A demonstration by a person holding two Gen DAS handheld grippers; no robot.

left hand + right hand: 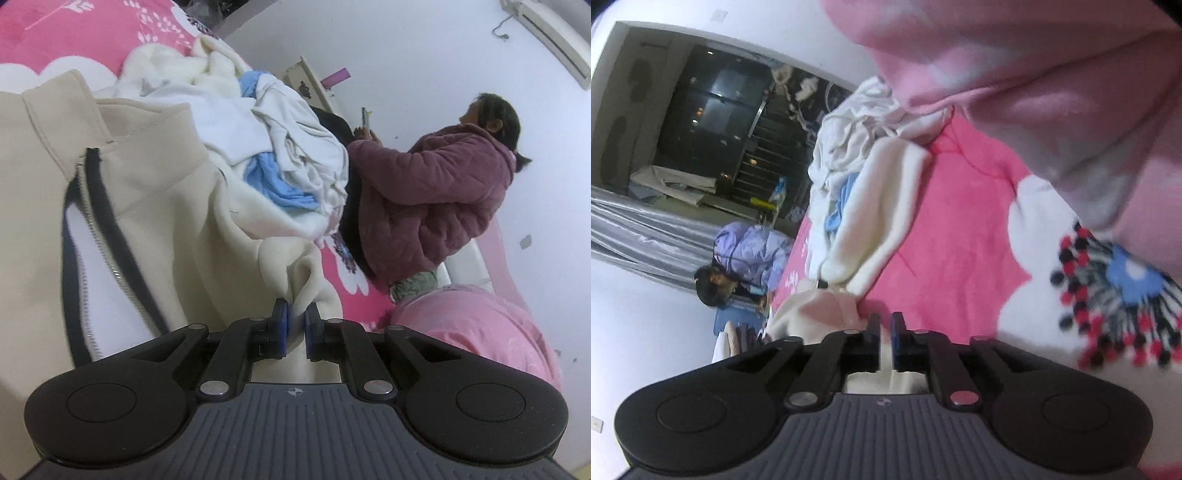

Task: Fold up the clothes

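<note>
Two grippers on show: the left gripper [296, 317] and the right gripper [885, 325], two fingers on each, every one with a blue pad. One cream zip jacket [147, 192] spread out wide in the left wrist view, with one dark-edged zip [99, 236] running down it. One heap of laundry [280, 147] behind it, whites and blues tangled up, and the pieces in there can't be counted. One pink flowered blanket [945, 236] underneath it all. Two people: one person in a mauve padded coat [436, 195], one person in a lilac coat [753, 251]. One pale pink pillow [480, 332]. One air conditioner [550, 33] up on the wall.
</note>
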